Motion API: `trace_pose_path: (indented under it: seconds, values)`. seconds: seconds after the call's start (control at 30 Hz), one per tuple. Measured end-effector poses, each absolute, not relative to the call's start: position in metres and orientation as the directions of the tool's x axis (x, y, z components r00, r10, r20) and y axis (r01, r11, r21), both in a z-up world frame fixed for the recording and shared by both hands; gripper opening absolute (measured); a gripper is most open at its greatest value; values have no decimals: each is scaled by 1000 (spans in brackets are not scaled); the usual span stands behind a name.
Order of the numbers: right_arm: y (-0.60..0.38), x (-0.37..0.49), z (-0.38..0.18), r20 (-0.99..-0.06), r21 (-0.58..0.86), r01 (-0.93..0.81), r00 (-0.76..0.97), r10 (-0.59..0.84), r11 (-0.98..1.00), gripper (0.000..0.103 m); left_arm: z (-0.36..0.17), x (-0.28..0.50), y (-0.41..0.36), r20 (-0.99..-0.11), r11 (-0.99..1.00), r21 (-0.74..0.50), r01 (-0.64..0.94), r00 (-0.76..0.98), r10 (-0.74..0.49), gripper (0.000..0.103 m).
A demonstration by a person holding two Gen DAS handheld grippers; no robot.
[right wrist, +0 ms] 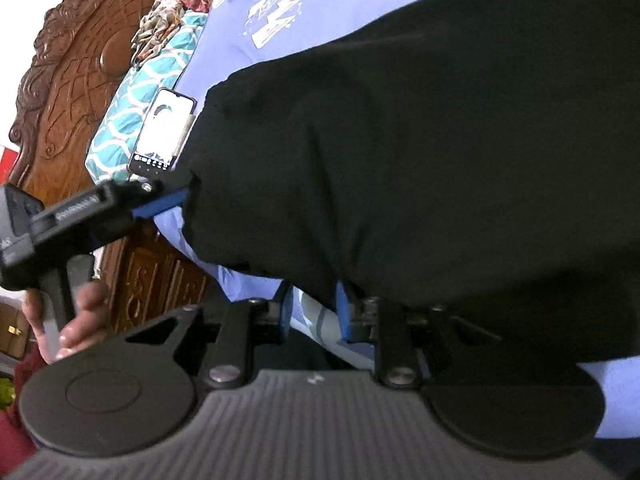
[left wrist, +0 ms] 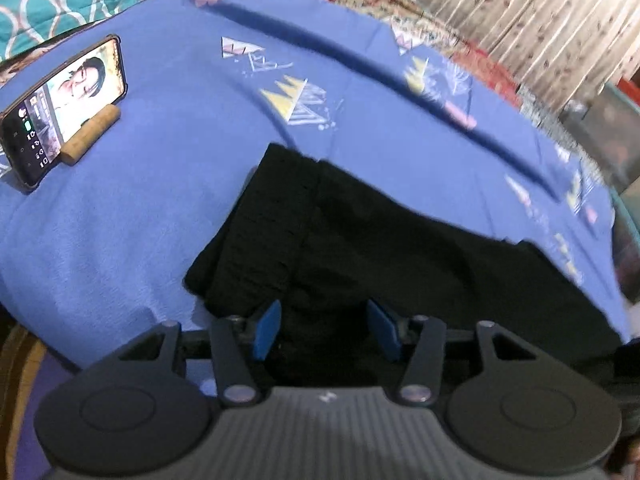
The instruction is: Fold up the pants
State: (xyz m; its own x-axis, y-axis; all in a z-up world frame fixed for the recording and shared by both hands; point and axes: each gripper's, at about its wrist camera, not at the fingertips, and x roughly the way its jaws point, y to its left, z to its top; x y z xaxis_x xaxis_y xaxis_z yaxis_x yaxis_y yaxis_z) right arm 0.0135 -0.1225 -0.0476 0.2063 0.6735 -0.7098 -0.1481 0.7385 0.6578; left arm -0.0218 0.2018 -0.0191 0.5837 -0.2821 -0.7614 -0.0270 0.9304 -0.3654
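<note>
The black pants (left wrist: pixel 360 248) lie on a blue bedsheet (left wrist: pixel 120 220), partly folded, with the waistband end at the left. My left gripper (left wrist: pixel 326 330) is open, its blue pads either side of the pants' near edge. In the right wrist view the pants (right wrist: pixel 420 160) fill most of the frame. My right gripper (right wrist: pixel 314 314) is open at the pants' lower edge, one blue pad under the cloth. The left gripper (right wrist: pixel 176 204) shows there too, its blue finger touching the pants' left edge, held by a hand (right wrist: pixel 76 320).
A phone (left wrist: pixel 60 112) leans on a small wooden stand (left wrist: pixel 90 136) at the left on the sheet. A teal patterned pillow (right wrist: pixel 148 112) and a carved wooden headboard (right wrist: pixel 80 80) are beyond it. A curtain (left wrist: pixel 520 12) hangs past the bed's far edge.
</note>
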Motion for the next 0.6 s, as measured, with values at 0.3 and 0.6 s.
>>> trace_pose_path:
  seconds: [0.3, 0.6]
  values:
    - [-138, 12, -52, -679, 704, -92, 207, 705, 705, 24, -22, -23, 201, -771, 937, -349, -19, 574, -275, 49]
    - [-146, 9, -25, -617, 716, -187, 283, 735, 673, 28, -24, -21, 202, -773, 938, -346, -11, 571, -278, 49]
